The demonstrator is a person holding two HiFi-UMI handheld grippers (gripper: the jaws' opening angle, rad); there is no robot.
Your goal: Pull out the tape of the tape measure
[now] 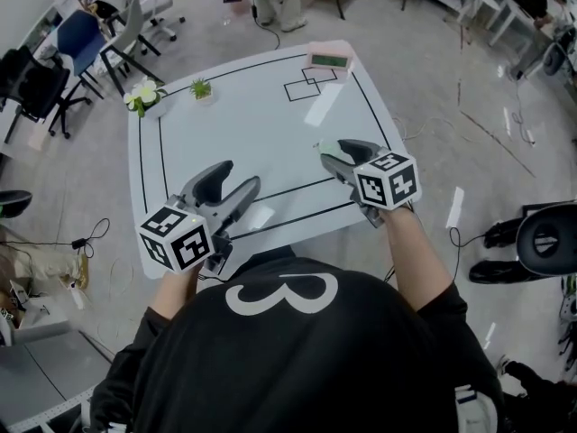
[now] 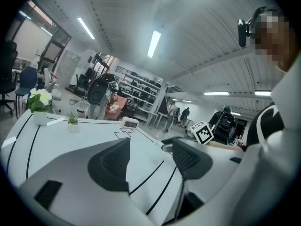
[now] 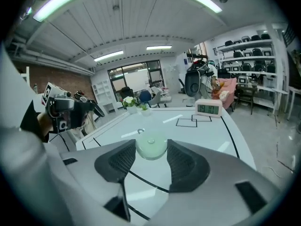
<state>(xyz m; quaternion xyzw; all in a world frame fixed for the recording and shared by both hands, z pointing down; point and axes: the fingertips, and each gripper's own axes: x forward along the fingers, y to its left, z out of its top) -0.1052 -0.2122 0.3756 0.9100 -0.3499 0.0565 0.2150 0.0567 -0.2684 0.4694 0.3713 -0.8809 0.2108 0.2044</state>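
A pale green round tape measure (image 3: 151, 148) sits on the white table (image 1: 261, 133) between the tips of my right gripper (image 3: 151, 154). Both pads touch its sides, so that gripper is shut on it. A small tab (image 3: 140, 131) pokes out at its far side. In the head view the tape measure (image 1: 324, 147) shows only as a pale sliver at the right gripper (image 1: 330, 151) tips. My left gripper (image 1: 238, 180) hovers over the table's near left edge, open, with nothing between its fingers. From the left gripper (image 2: 150, 159) view the right one's marker cube (image 2: 203, 132) shows to the right.
A pink digital clock (image 1: 328, 59) stands at the table's far edge beside drawn black squares (image 1: 306, 84). A small potted plant (image 1: 200, 88) and white flowers (image 1: 142, 96) sit at the far left. Office chairs (image 1: 86, 43) and cables surround the table.
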